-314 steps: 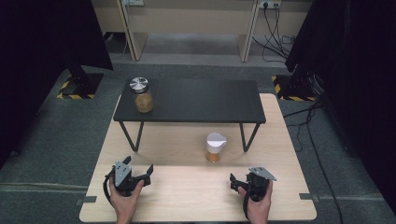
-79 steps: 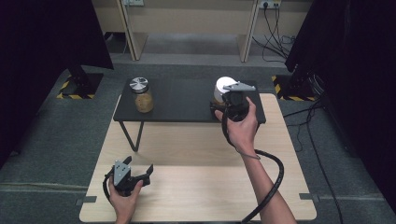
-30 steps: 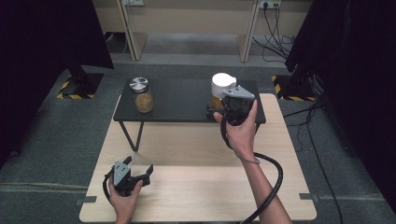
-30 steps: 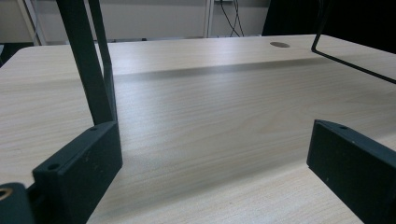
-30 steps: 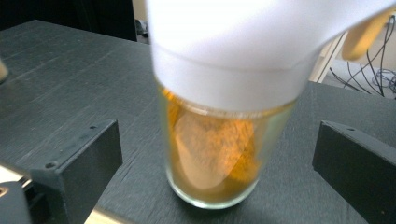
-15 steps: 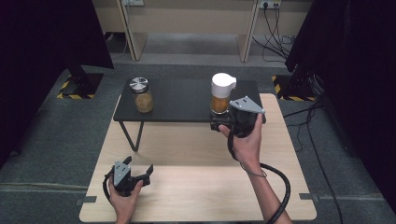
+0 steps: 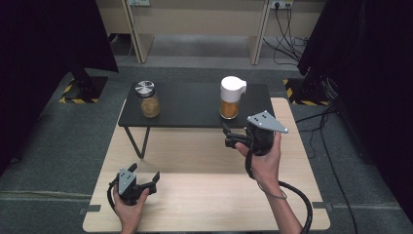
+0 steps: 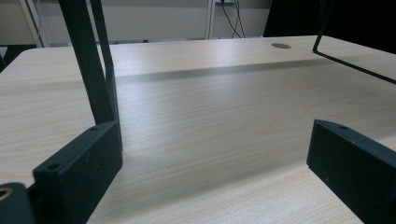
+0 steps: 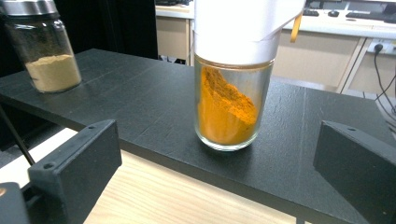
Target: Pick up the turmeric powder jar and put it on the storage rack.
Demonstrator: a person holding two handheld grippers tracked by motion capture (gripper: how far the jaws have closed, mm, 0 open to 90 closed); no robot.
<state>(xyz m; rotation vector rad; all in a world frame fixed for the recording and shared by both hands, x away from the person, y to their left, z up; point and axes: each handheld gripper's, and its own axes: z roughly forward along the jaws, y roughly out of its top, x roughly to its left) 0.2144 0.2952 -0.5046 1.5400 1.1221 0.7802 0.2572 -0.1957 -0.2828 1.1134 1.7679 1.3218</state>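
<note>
A glass jar of orange powder with a white cap (image 7: 231,97) (image 9: 231,102) stands upright on the right part of a low black shelf (image 7: 190,105) (image 9: 140,107). My right gripper (image 7: 230,138) (image 9: 217,163) hovers just in front of the shelf's near edge, a short way from the jar. It is open, with nothing between its jaws. A second jar with a silver lid and tan powder (image 7: 147,100) (image 9: 44,51) stands at the shelf's left end. My left gripper (image 7: 145,171) (image 8: 210,158) rests open on the wooden table (image 7: 204,195) at the near left.
The black shelf stands on thin metal legs (image 8: 93,60) over the far half of the wooden table. A cable (image 7: 297,195) trails from the right gripper along the forearm. Grey floor and dark screens surround the table.
The right gripper carried the white-capped jar from the wooden table up onto the black shelf, let go of it and drew back toward the person. The left gripper has not moved.
</note>
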